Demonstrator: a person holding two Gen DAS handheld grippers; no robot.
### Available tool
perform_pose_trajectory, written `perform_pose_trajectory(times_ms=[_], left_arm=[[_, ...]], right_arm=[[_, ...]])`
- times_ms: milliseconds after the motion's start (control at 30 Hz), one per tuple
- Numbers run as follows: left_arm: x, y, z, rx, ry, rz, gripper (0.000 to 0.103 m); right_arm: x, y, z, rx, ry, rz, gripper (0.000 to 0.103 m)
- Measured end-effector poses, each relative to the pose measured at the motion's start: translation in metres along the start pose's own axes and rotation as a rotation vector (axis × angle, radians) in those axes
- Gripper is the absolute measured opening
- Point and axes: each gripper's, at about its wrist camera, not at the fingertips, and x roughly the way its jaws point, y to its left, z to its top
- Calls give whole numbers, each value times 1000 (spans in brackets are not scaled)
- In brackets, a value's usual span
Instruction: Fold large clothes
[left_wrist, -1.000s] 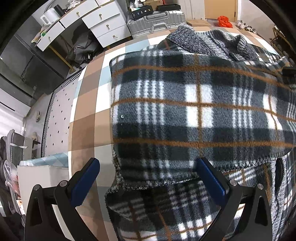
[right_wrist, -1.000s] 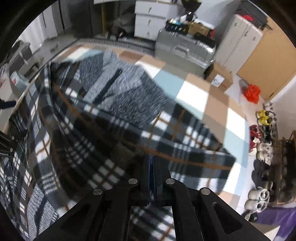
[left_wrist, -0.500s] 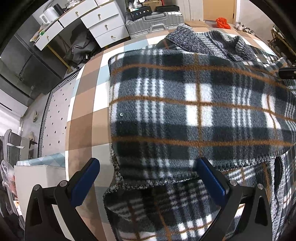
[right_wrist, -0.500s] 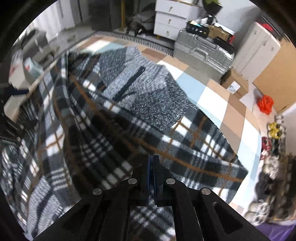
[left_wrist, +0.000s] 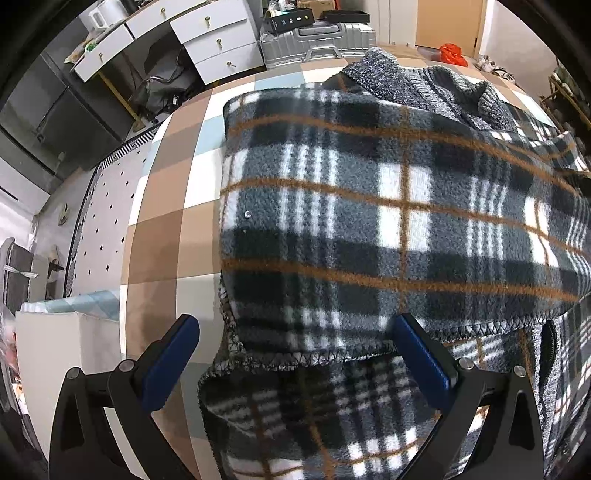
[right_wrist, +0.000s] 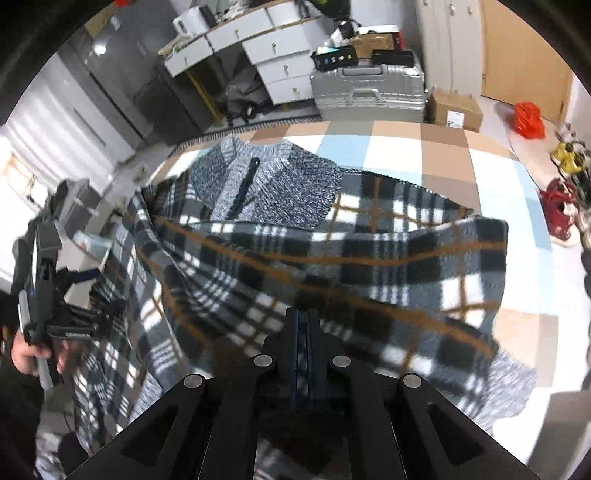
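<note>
checked bedding in brown, white and pale blue squares covers the bed that carries the clothes, with a cluttered room behind it.

left tongs hang over the near-left part of the garment with the blue pads spread wide, one pad over the bare bedding and the other over the fabric; nothing is pinched between them. in the right wrist view these tongs show at the far left, carried in the person's hand.

right tongs are pressed fully together, and a fold of the plaid fleece coat is caught between the pads. from that pinch the fleece drapes away in a raised, blurred sheet toward the right side of the bed.

under the left tongs a folded flap of the coat lies over a lower layer, its stitched hem running across just ahead of the pads. the coat covers most of the bed's middle. its grey knit lining is turned up at the far end, with a dark zip strip running down it in the right wrist view.

beyond the bed's far edge stand a silver suitcase, a white desk with drawers and a cardboard box. a dotted rug lies on the floor to the left of the bed. to the right, an orange bag and a row of shoes sit on the floor.
</note>
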Motion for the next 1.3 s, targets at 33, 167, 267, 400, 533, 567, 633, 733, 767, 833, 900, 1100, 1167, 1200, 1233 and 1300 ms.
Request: perform_pose_trajectory(times_ms=[33,167,267,400,533,567,633,733,767,833,900,1100,1167,1200,1233,1300], left_arm=[[0,1,0,-3,1,-2,102],[1,4,0,-11,5,-8,102],[2,6,0,-14,10,-13,102],[2,6,-4,-15,16,-13,102],[1,3,-8,-10,19,-9,102],[0,2,-9,-7,20,-8,102],[0,1,-11,-5,26,-9,102],[3,-2,-13,-1,48,-8,102],[3,-3,-14,4,48,-4,102],[3,-7,-16,27,50,15,102],[2,-8,-17,39,45,29,102],[-8,-4,-16,6,22,-4,102],[-9,-3,-16,12,14,0,102],[-10,-4,-16,15,14,4,102],[-11,-6,-16,17,14,4,102],[-12,-9,-16,14,13,4,102]], right_arm=[[-2,0,-1,28,-24,10,3],[-12,3,-9,100,-113,-30,3],[-10,12,-12,72,-97,-42,3],[-1,11,-14,149,-17,-3,3],[-8,16,-21,131,-37,18,3],[-11,16,-23,136,-50,30,3],[-21,17,-25,138,-108,32,3],[-35,15,-27,156,-175,19,2],[-37,15,-27,151,-171,15,1],[-42,16,-28,145,-188,8,1],[-44,13,-28,176,-187,-25,1],[-38,8,-35,200,-121,84,97],[-33,12,-37,199,-102,136,103],[-32,14,-37,193,-96,139,103],[-30,16,-37,183,-88,141,103],[-29,20,-35,167,-103,82,103]])
